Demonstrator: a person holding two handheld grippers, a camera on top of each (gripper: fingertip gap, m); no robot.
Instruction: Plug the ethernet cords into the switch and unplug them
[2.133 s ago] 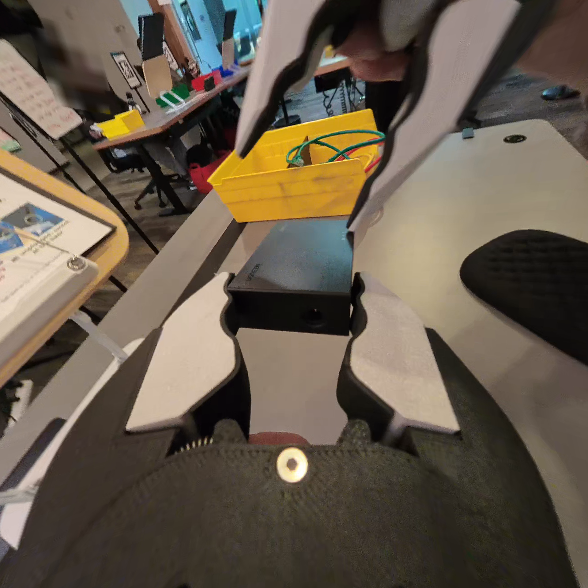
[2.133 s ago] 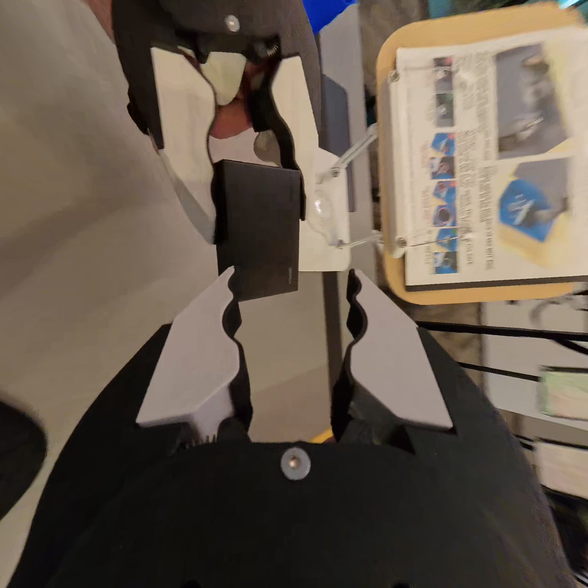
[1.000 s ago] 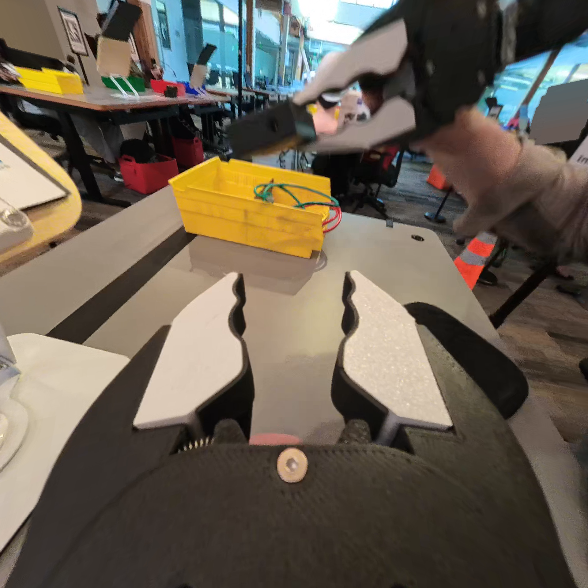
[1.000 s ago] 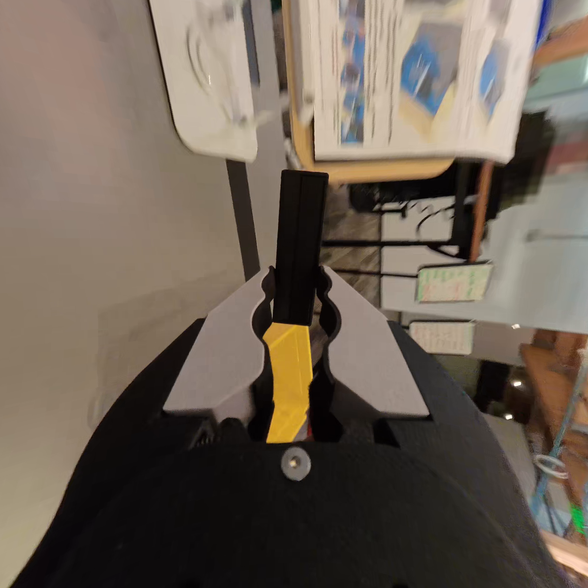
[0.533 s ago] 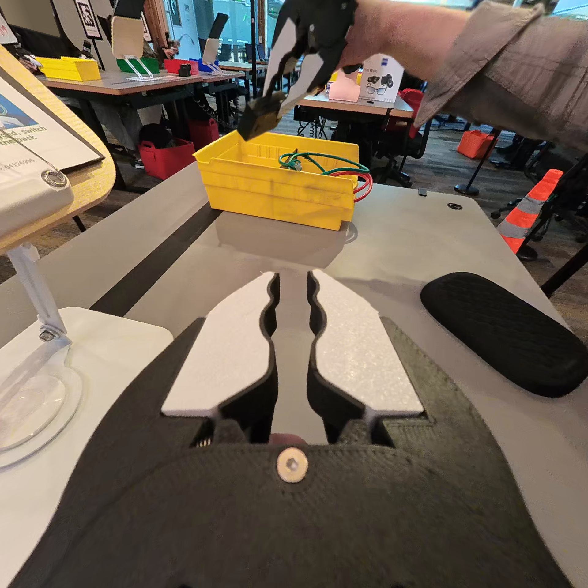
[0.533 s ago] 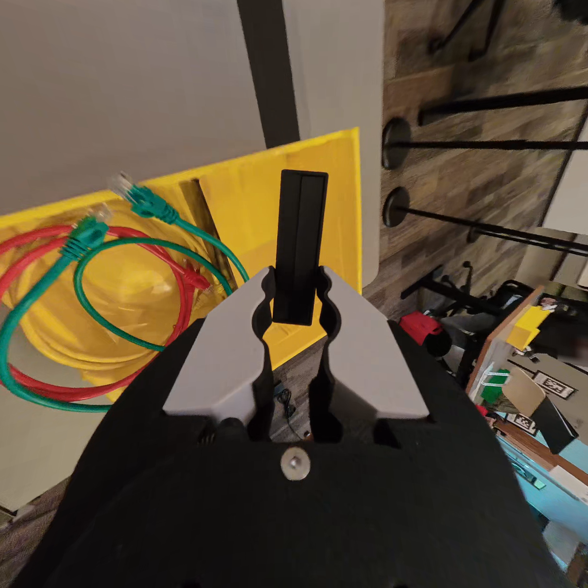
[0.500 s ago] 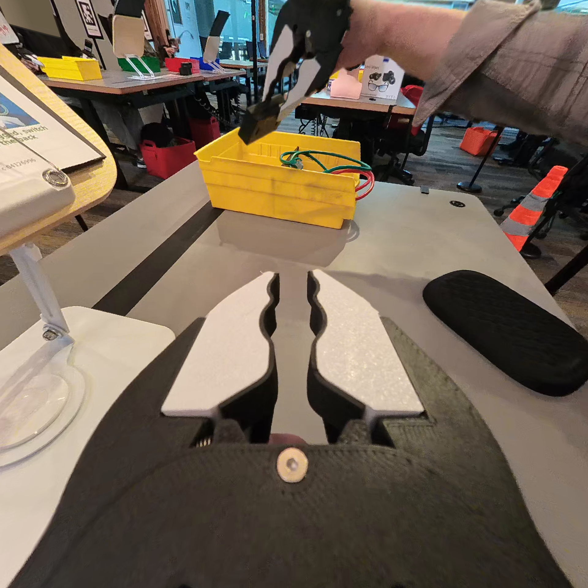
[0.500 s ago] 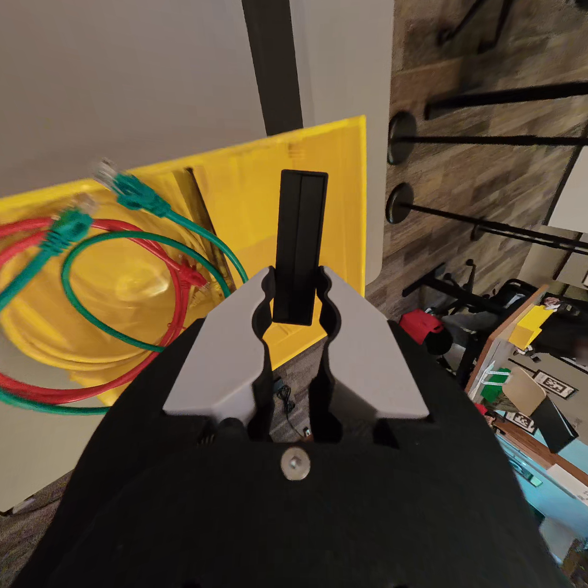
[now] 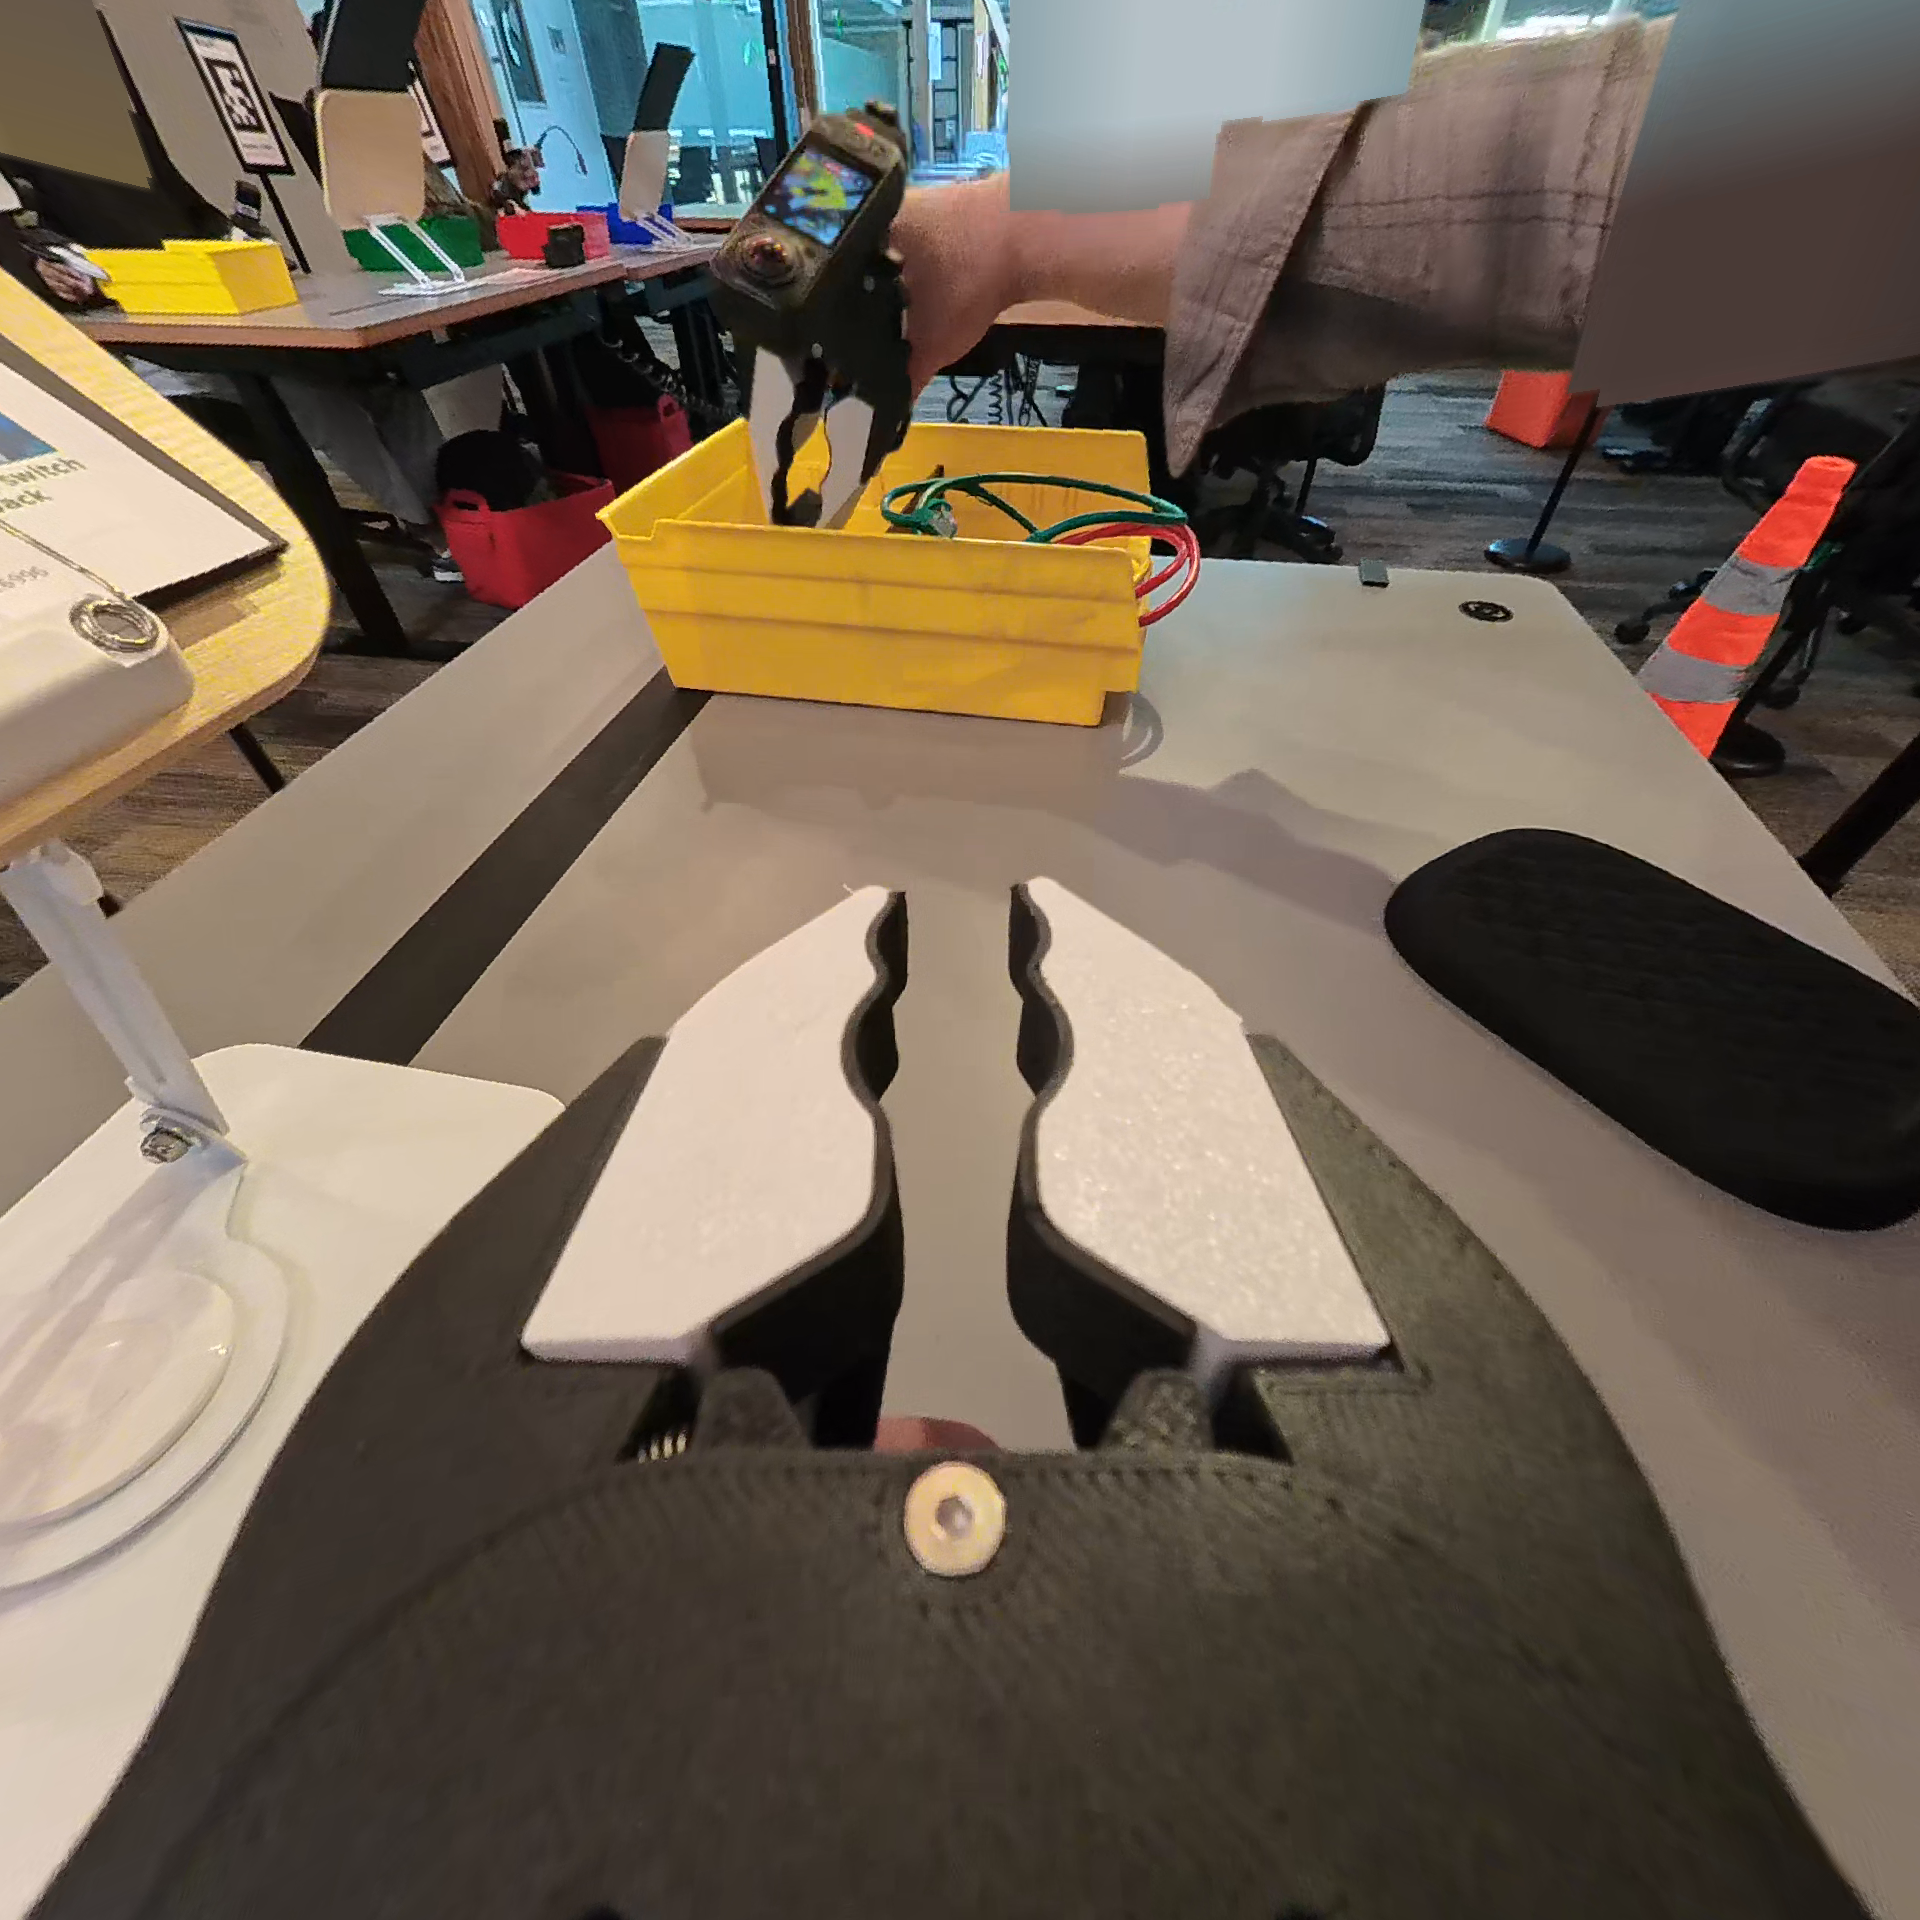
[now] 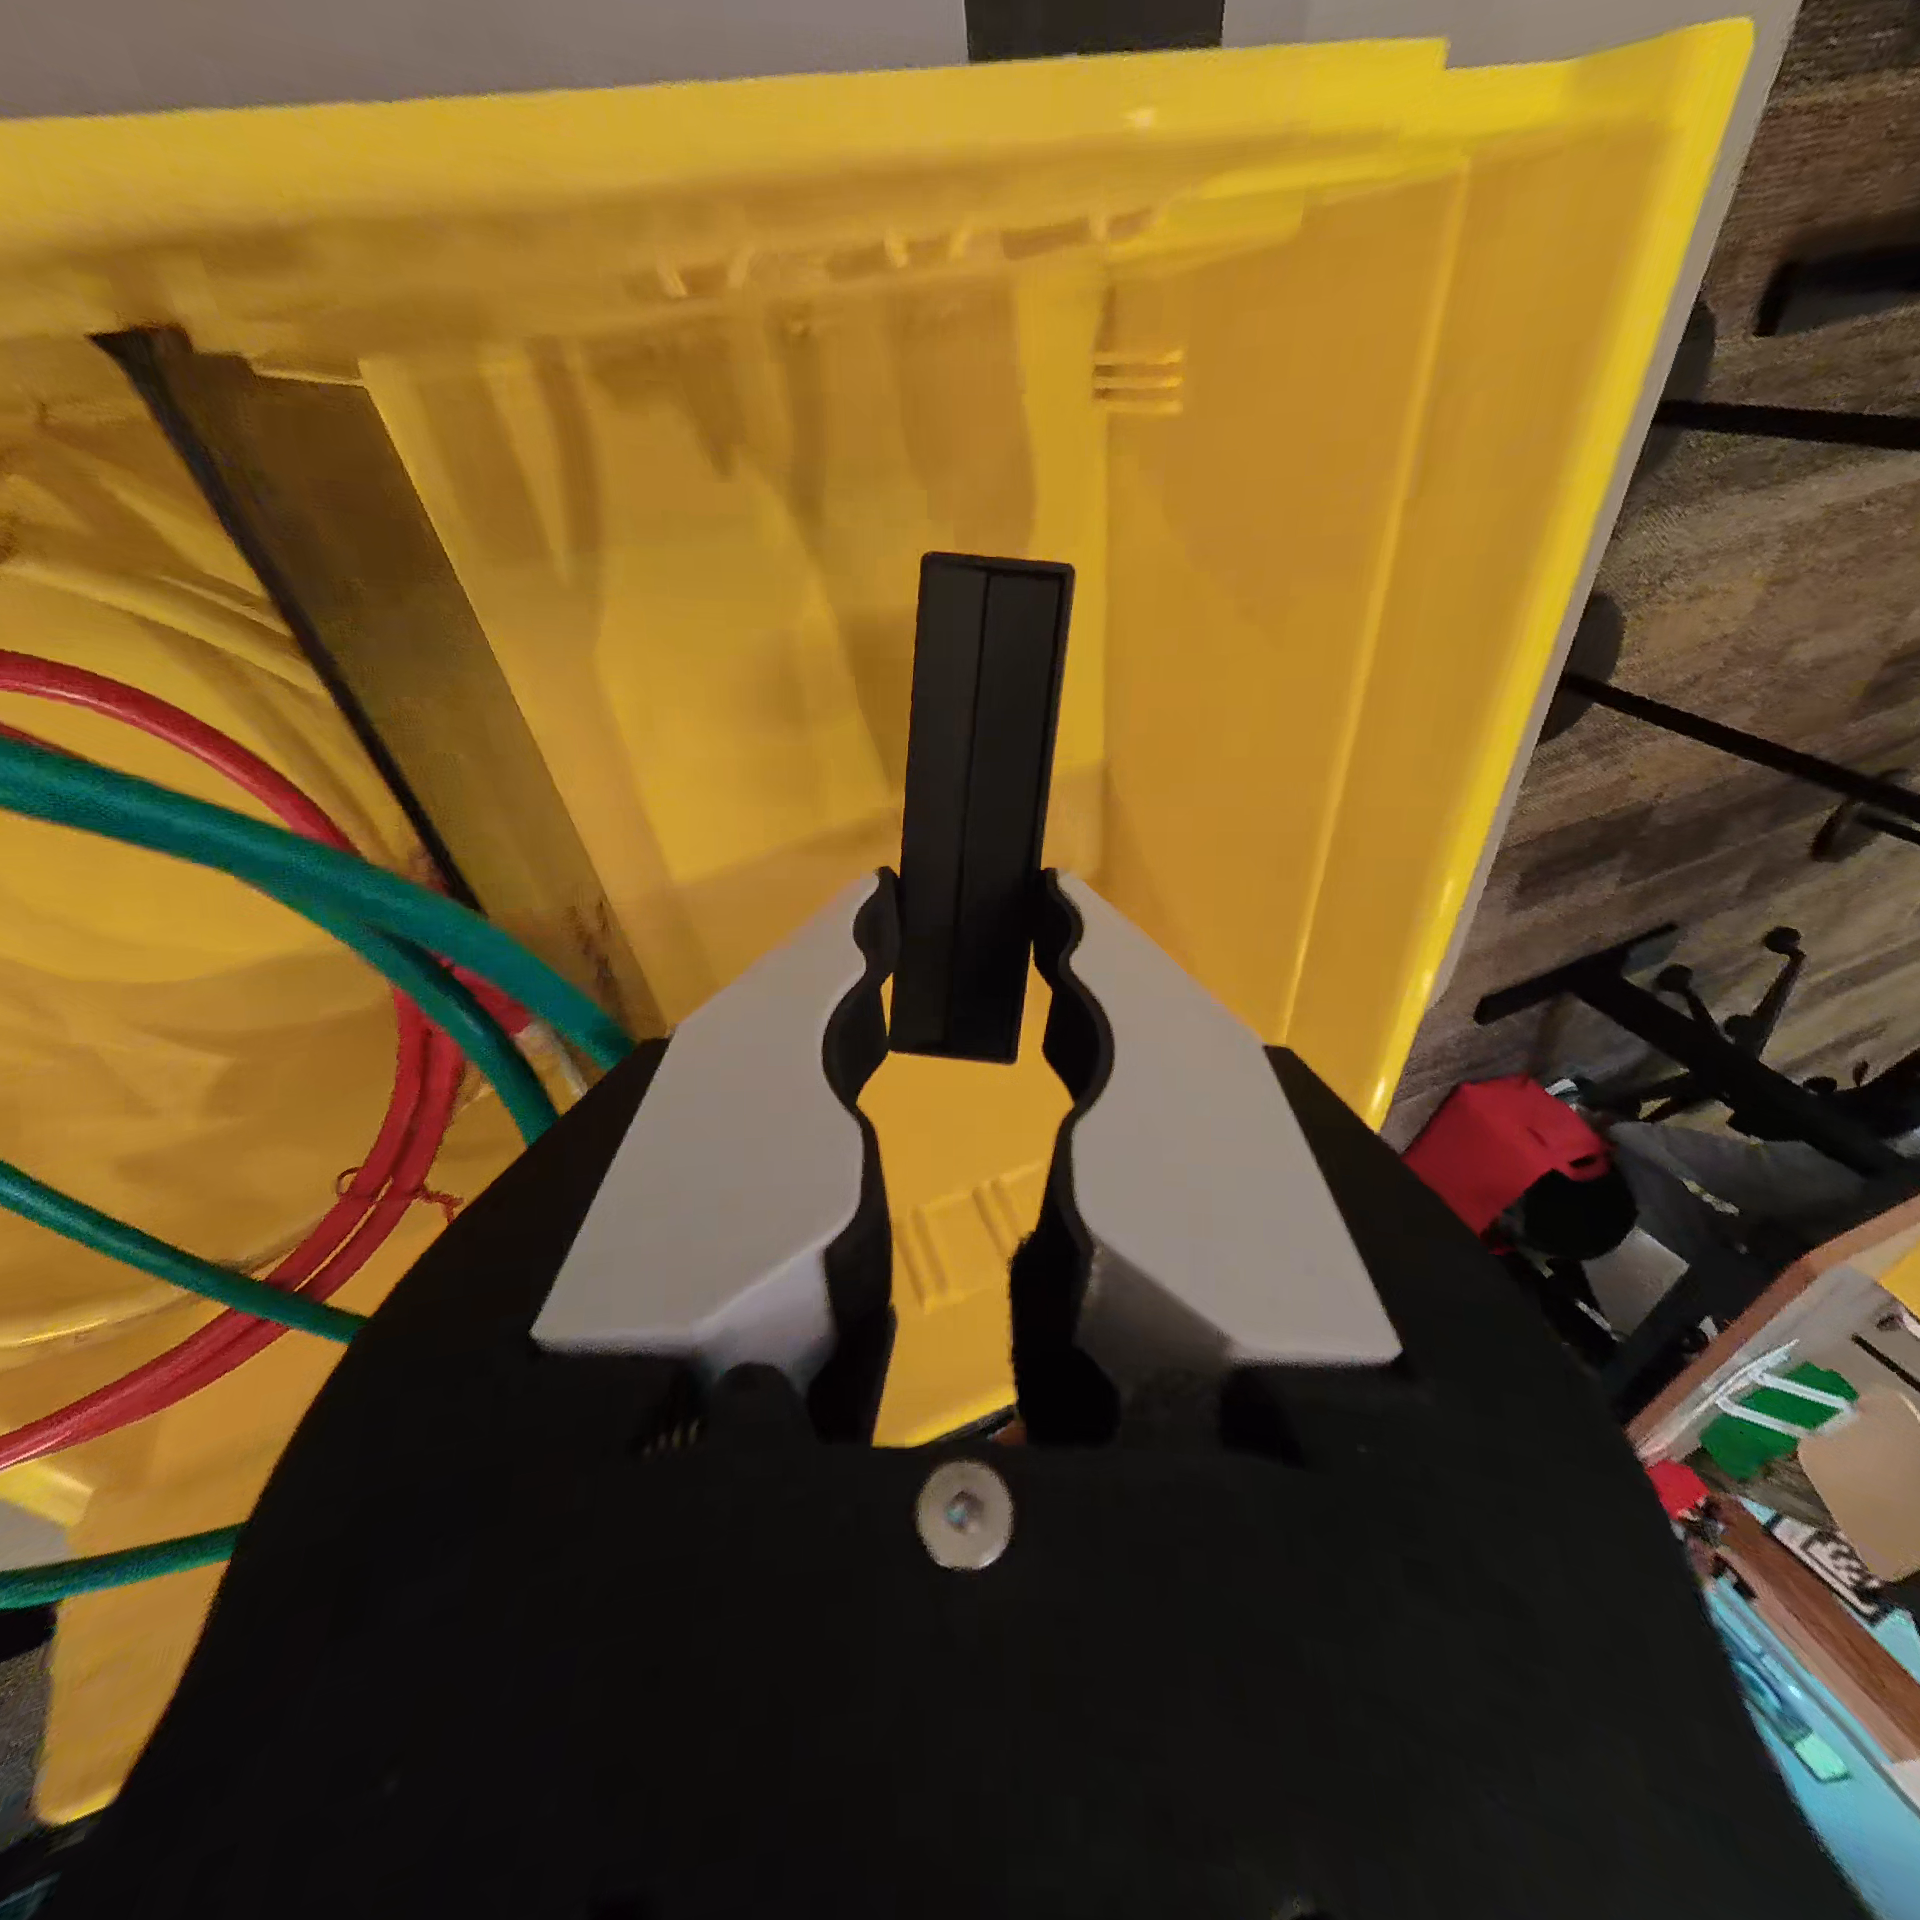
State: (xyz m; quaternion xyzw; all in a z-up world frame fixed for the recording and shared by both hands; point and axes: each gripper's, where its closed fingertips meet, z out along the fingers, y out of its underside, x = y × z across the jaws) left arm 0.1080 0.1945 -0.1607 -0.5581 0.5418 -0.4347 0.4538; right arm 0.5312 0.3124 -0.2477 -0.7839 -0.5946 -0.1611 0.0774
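My right gripper (image 10: 966, 883) is shut on the black switch (image 10: 987, 790), held on edge and pointing down into the empty compartment of the yellow bin (image 10: 1247, 623). Green cords (image 10: 312, 862) and red cords (image 10: 416, 1091) lie coiled in the other compartment, past a dark divider (image 10: 343, 582). In the left wrist view the right gripper (image 9: 821, 488) dips into the left end of the bin (image 9: 883, 623), beside the green cords (image 9: 1029, 488). My left gripper (image 9: 958, 904) hovers low over the grey table (image 9: 1299, 727), its jaws a narrow gap apart with nothing between them.
A black padded rest (image 9: 1662, 1029) lies on the table to the right. A white stand base (image 9: 343, 1143) sits at the left under a wooden board with a printed sheet (image 9: 125, 520). An orange cone (image 9: 1745, 613) stands on the floor beyond the table's right edge. About 45 centimetres separates my left fingertips from my right.
My right gripper took the switch from my left gripper, carried it to the bin and has lowered it into the empty compartment. My left gripper let go, drew back and narrowed its jaws.
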